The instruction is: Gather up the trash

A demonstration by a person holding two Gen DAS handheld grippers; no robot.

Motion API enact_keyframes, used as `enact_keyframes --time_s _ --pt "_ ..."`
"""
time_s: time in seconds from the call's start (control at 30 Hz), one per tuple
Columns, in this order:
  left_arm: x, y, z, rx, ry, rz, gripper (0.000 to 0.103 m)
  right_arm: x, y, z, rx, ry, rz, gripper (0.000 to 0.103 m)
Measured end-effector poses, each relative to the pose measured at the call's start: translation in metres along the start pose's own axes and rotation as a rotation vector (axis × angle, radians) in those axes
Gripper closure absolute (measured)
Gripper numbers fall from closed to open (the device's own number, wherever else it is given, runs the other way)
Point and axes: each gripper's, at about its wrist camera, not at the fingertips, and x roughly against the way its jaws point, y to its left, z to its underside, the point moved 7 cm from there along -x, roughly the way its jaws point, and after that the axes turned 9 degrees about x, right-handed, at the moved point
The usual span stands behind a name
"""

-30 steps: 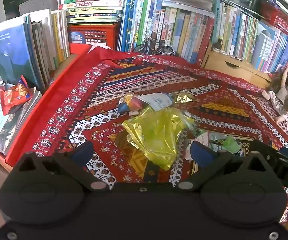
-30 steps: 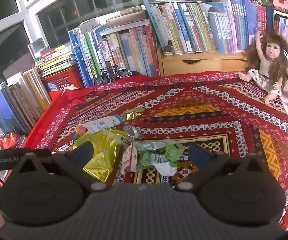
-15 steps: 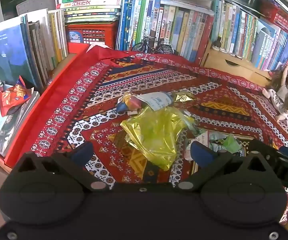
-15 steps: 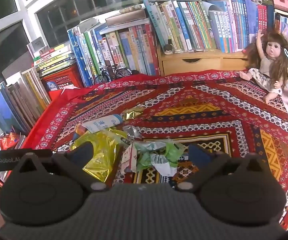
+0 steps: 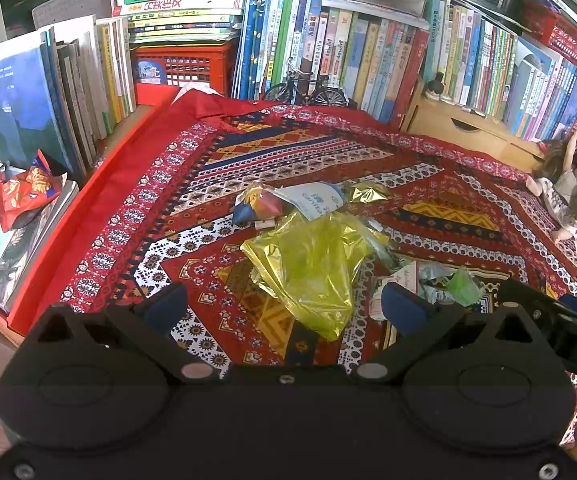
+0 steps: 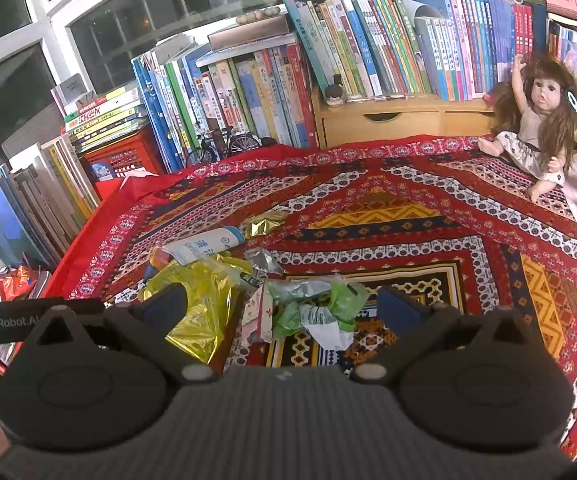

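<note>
A crumpled yellow plastic bag lies on the patterned red cloth. Behind it lie a white-and-blue wrapper, a colourful wrapper and a gold foil scrap. Green and white crumpled wrappers sit to its right. My left gripper is open just short of the yellow bag. My right gripper is open just short of the green wrappers. Neither holds anything.
Rows of books line the back and left. A red crate, a toy bicycle, a wooden drawer unit and a doll ring the cloth. A red snack wrapper lies on magazines at the left.
The left wrist view has shifted slightly; the right view is nearly unchanged. Both grippers stay open and the trash has not moved.
</note>
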Motion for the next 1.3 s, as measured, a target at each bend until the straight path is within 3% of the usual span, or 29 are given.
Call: enact_keyframes --time_s 1.03,1.3 --pt "0.0023 0.0029 0.0009 -0.002 0.002 0.006 0.000 0.0016 -0.0033 0.0007 -0.028 0.001 0.014 0.000" --pt "0.0028 0.0027 -0.0019 0.003 -0.010 -0.024 0.000 0.0008 -0.0046 0.0039 -0.011 0.013 0.018 0.000"
